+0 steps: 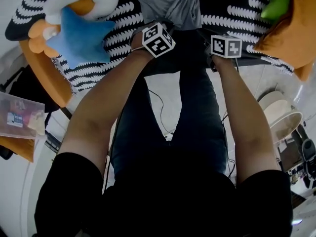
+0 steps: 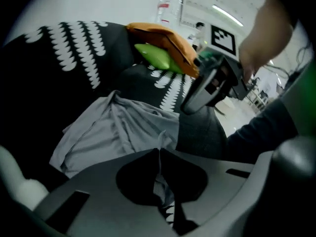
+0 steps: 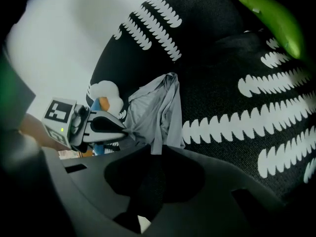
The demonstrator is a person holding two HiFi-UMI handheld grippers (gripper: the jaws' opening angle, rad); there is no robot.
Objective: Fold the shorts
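Observation:
The grey shorts (image 1: 170, 1) lie crumpled on a black cover with white scallop stripes (image 1: 232, 21). In the left gripper view the shorts (image 2: 123, 132) spread ahead of me, and my left gripper (image 2: 159, 152) is shut on a fold at their near edge. In the right gripper view a narrow tail of the shorts (image 3: 155, 112) runs down into my right gripper (image 3: 154, 151), whose jaws are closed on it. Each gripper shows in the other's view, beside the cloth: the right one (image 2: 212, 85) and the left one (image 3: 98, 125). In the head view both marker cubes (image 1: 158, 39) (image 1: 226, 46) sit at the cover's near edge.
A blue, white and orange plush toy (image 1: 74, 28) lies on the cover at the left. An orange cushion (image 1: 291, 33) with a green toy (image 1: 276, 4) sits at the right. The person's legs (image 1: 168, 132) stand below, over a pale floor with cables.

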